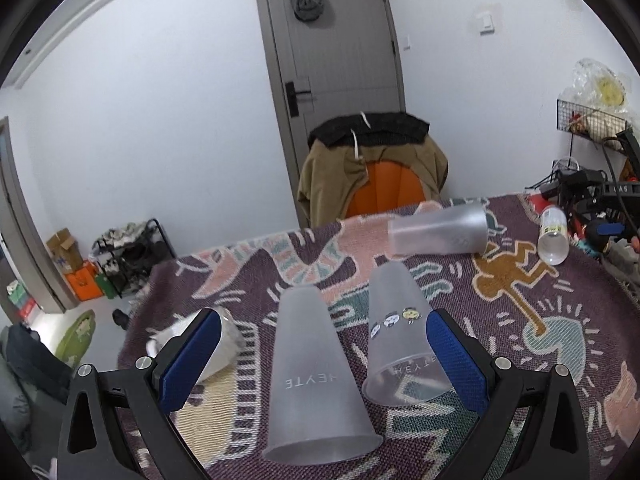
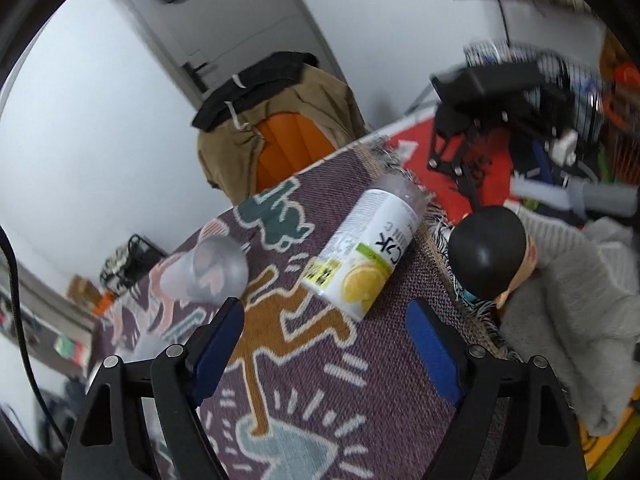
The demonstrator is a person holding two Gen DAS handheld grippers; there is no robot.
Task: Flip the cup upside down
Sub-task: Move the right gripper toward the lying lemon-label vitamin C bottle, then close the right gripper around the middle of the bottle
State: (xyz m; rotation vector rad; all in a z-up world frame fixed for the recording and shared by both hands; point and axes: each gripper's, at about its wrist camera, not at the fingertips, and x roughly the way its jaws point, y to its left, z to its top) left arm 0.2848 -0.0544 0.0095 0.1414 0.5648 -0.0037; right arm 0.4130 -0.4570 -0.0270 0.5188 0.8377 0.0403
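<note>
Landmark: lying frosted cup [image 1: 438, 231], on its side on the patterned blanket [image 1: 520, 320] over the worktop, far side, mouth toward the bottle. Seen end-on in right view [image 2: 218, 272].
Done cups: two frosted cups near side of it, both mouth-down. Plain HEYTEA one [image 1: 316, 376] nearer left of it; sticker one [image 1: 400, 336] directly near side of it, looks tilted/leaning, rim maybe not flat, can't be sure.
Other stuff: lemon-label bottle [image 2: 370, 256] lying just right of the lying cup, not touching as far as I can tell; white mug [image 1: 226, 344] well to its left, partly behind left claw pad.
Left claw [image 1: 320, 356]: pads wide apart, nothing held, sits around the two flipped cups w/o touching either.
Right claw [image 2: 324, 344]: pads apart, empty, above blanket on near side of bottle; view blurred.
Step (my read): two cups look finished, lying one is what's left; a reach, no grasp yet.
Next move needs: a claw to go to lying cup, close across its body mid-length, lift, rotate so mouth faces down, set on free blanket. Avoid nudging bottle & sticker cup close by.
</note>
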